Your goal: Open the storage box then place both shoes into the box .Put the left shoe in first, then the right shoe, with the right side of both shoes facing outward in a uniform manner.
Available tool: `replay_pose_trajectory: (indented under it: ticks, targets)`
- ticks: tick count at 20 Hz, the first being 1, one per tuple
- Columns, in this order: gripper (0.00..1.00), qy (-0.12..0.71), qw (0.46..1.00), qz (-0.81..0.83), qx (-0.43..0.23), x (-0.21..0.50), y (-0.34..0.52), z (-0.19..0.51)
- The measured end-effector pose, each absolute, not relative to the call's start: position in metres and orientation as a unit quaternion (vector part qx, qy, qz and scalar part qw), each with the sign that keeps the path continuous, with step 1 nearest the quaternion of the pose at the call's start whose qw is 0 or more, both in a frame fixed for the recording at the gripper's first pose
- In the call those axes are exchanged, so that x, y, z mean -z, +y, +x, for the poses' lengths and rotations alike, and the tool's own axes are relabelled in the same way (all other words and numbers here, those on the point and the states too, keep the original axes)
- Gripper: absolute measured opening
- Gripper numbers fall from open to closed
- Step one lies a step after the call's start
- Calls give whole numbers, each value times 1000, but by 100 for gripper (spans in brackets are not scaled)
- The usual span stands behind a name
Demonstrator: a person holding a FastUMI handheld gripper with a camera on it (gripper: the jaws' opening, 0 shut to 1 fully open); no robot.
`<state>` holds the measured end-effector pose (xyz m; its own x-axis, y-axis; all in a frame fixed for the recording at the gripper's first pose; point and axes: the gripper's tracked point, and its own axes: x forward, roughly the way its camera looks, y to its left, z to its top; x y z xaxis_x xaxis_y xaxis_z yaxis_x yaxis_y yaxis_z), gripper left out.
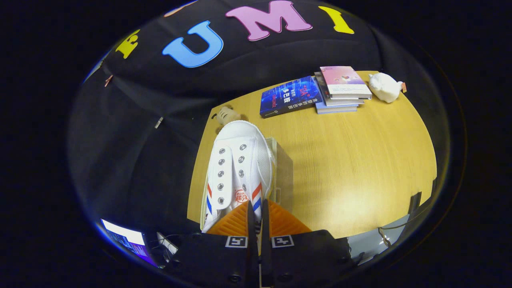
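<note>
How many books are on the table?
4, maybe more hidden in the stack: a blue book lying flat beyond the shoe the gripper grips, and a stack of three beside it.

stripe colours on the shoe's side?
Red and blue stripes on the white shoe, gripper view; fingers pinch its heel.

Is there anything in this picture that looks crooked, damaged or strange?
Nothing looks damaged or spilled. The white canvas shoe is held aloft by the claw, pinched at its heel edge, over the clear plastic storage box. The stacked books sit tidily.
</note>
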<state>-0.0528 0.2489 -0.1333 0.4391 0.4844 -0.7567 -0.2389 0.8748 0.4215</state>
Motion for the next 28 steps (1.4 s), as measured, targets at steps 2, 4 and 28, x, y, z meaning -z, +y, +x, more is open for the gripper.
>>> replay_pose_trajectory:
  ticks: [2, 4, 28]
  targets:
    - [7, 493, 836, 112, -213, 150, 263, -52]
    - [7, 497, 837, 97, -207, 154, 271, -51]
    - [99, 327, 919, -5, -221, 91, 141, 8]
